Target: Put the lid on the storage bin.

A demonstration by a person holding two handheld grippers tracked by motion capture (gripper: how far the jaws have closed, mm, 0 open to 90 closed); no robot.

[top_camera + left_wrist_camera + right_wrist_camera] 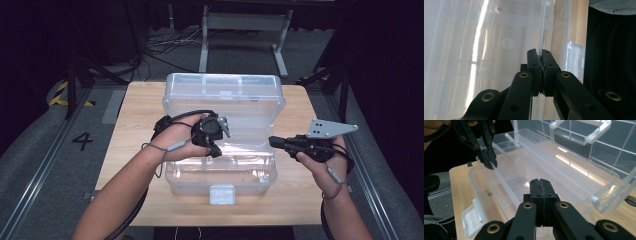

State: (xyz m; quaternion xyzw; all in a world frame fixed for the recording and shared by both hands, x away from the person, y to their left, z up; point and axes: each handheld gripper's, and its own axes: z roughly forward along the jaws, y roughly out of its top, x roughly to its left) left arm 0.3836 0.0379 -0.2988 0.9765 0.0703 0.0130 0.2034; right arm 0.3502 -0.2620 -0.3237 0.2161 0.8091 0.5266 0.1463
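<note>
- Fingers (534, 72) of the left gripper (541, 56) are clenched on a thin clear plastic edge; in the left gripper view that edge runs up from between the pads, a wall or divider strip of the clear plastic box (220, 175).
- From the right gripper view, the same left gripper (489, 161) reaches down from the top left into the box (599, 185), its tips pinching a long clear strip (504, 182) that runs lengthwise inside the tray, near the front wall.
- Seen from the high view, the left gripper (212, 145) is held in the left hand (180, 140) over the left half of the open box, pointing down into it.
- That box sits in the middle of the wooden table (130, 150), its lid (225, 92) standing open at the far side and a white latch (222, 194) on the near wall.
- Further right, the right gripper (274, 142) is level and points left at the box's right end, held in the right hand (320, 162) with the grey three-cornered plate (330, 128) on top.
- Its jaws are pressed flat together on nothing, as the right gripper view shows, with the right gripper (541, 182) just above the box's near end and touching no part of it.
</note>
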